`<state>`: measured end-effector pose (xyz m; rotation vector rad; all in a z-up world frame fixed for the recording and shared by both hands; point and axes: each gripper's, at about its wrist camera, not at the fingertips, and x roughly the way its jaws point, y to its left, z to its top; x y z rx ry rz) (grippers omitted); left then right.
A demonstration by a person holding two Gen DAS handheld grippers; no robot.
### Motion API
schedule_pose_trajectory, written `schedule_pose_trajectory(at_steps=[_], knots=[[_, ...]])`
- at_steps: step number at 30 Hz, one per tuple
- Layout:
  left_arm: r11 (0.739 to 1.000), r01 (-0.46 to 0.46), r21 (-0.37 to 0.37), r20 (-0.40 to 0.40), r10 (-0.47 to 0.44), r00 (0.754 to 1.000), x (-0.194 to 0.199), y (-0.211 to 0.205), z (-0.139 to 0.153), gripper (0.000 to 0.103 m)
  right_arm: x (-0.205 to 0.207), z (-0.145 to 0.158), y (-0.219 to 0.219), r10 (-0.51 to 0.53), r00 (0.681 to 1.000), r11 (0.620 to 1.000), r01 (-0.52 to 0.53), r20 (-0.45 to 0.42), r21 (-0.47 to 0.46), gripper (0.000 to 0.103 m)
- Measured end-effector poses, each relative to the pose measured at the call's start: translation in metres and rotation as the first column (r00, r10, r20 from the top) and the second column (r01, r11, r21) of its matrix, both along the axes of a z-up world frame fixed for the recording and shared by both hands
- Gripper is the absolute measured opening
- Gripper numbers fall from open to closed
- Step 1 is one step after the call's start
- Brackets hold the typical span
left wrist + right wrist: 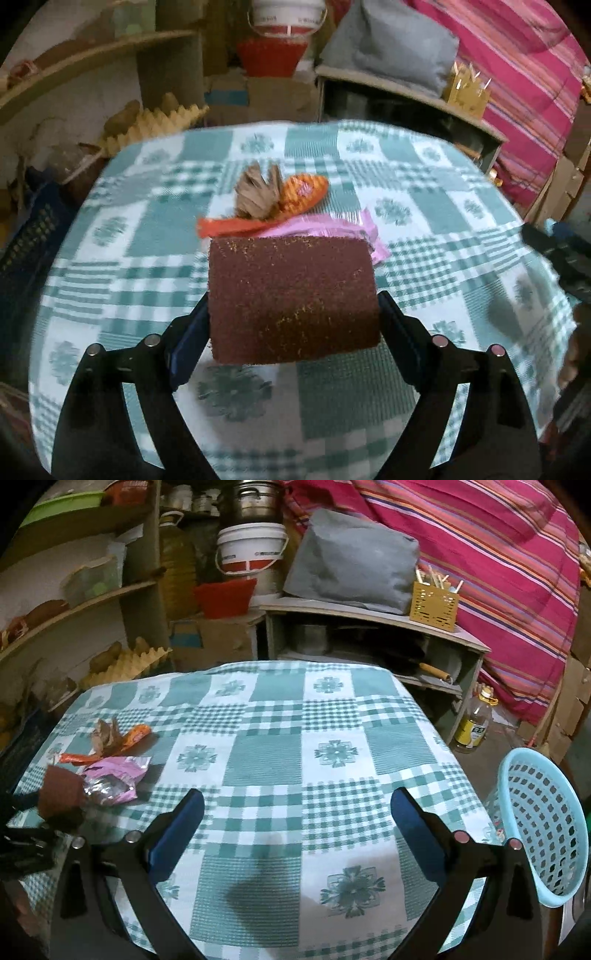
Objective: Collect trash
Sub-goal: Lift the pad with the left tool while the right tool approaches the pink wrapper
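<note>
1. Left gripper [293,314]: jaws wide, clamped on a brown scouring sponge [291,299]. Both blue pads touch its side faces, and the sponge fills the whole gap.
2. The sponge is lifted off the checked tablecloth [424,266]; its shadow falls on the cloth below.
3. Right gripper [297,819]: jaws wide apart, nothing between them, pads touching nothing. It hovers over bare cloth.
4. Trash pile on the table just beyond the sponge: pink wrapper [332,229], orange wrapper [303,194], crumpled brown paper [256,194]. They touch or overlap each other.
5. In the right wrist view the pile [110,771] is at the table's left side, well apart from the right gripper.
6. Blue perforated basket [543,823] sits at the table's right edge, beside the right gripper's right finger.
</note>
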<state>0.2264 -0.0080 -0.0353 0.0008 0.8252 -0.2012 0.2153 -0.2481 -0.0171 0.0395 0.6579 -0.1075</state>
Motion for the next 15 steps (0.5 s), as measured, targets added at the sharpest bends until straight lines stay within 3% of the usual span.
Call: schedule_pose_trajectory(at_steps=[6,10,15], knots=[[0.995,-0.089,0.043,0.136,0.082,0.987,-0.014,0.029,0.026,0.084,0.002,0.000,0.020,0.045,0.999,0.999,-0.045,0.004,-0.001,0.099],[0.987,-0.152,0.056,0.162,0.141,0.977,-0.008,0.050,0.030,0.084,0.005,0.003,0.040,0.090,0.996,0.996,-0.090,0.030,0.011,0.099],[0.978,-0.207,0.036,0.216,0.194,0.957,-0.008,0.074,0.042,0.084,0.010,0.011,0.065,0.117,0.990,0.993,-0.114,0.075,-0.043,0.099]])
